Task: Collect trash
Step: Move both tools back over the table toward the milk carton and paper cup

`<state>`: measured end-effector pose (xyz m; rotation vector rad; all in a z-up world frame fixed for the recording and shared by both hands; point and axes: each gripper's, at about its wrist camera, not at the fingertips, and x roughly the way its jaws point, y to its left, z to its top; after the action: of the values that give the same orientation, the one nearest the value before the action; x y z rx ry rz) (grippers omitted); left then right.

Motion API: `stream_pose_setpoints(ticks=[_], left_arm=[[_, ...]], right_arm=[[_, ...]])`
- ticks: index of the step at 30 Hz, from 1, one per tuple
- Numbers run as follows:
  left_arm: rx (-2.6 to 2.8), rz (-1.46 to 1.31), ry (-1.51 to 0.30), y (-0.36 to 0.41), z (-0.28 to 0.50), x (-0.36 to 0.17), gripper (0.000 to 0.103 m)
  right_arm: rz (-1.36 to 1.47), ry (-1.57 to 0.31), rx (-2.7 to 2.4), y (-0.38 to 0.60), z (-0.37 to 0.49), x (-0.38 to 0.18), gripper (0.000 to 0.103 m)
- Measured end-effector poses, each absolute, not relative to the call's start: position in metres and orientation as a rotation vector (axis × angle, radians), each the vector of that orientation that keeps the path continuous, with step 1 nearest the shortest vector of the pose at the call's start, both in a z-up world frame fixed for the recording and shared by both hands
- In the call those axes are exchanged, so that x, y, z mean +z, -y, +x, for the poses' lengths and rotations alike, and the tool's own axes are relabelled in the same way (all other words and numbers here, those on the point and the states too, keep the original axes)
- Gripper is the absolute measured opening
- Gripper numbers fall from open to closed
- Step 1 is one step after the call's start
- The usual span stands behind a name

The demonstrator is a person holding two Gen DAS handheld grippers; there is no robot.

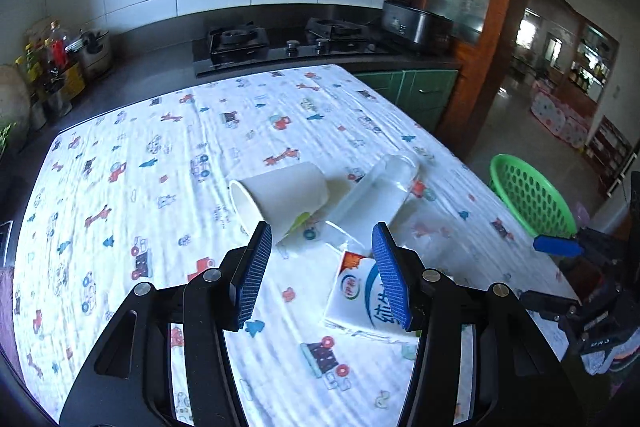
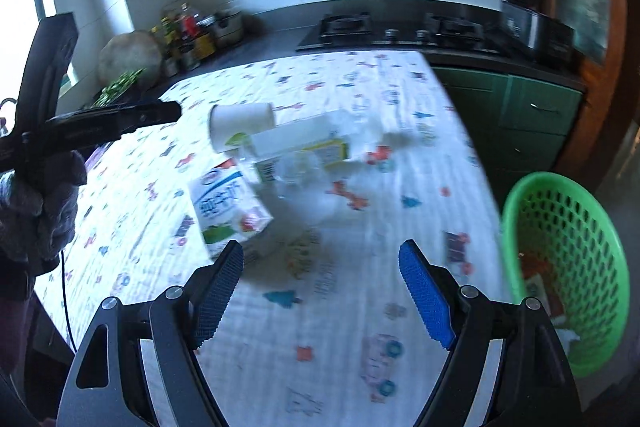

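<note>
Left wrist view: left gripper (image 1: 320, 275) jaws spread, empty, above the counter (image 1: 120, 187); paper cup (image 1: 280, 197) on its side, mouth toward camera-left, touching the clear bottle (image 1: 380, 187). Nudging either could roll both. Right wrist view: right gripper (image 2: 322, 291) jaws spread, empty; milk carton (image 2: 228, 211) lies flat, long axis running toward the camera; basket (image 2: 568, 267) at right.

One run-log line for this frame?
left gripper open, empty | right gripper open, empty | paper cup, milk carton on table | green basket right
</note>
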<state>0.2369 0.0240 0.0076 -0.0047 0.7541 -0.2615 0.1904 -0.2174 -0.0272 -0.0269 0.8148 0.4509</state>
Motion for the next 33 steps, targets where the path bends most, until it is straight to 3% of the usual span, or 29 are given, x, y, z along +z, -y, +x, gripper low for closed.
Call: stream_pose_setpoints(ticks=[17, 33], left_arm=[[-0.215, -0.062, -0.795, -0.077, 0.256, -0.018, 0.052], [-0.255, -0.129, -0.84, -0.087, 0.28, -0.041, 0.052]], right_arm=[[-0.249, -0.847, 0.721, 0.106, 0.225, -0.046, 0.081], [-0.402, -0.896, 0.761, 0.068, 0.257, -0.072, 0.085]])
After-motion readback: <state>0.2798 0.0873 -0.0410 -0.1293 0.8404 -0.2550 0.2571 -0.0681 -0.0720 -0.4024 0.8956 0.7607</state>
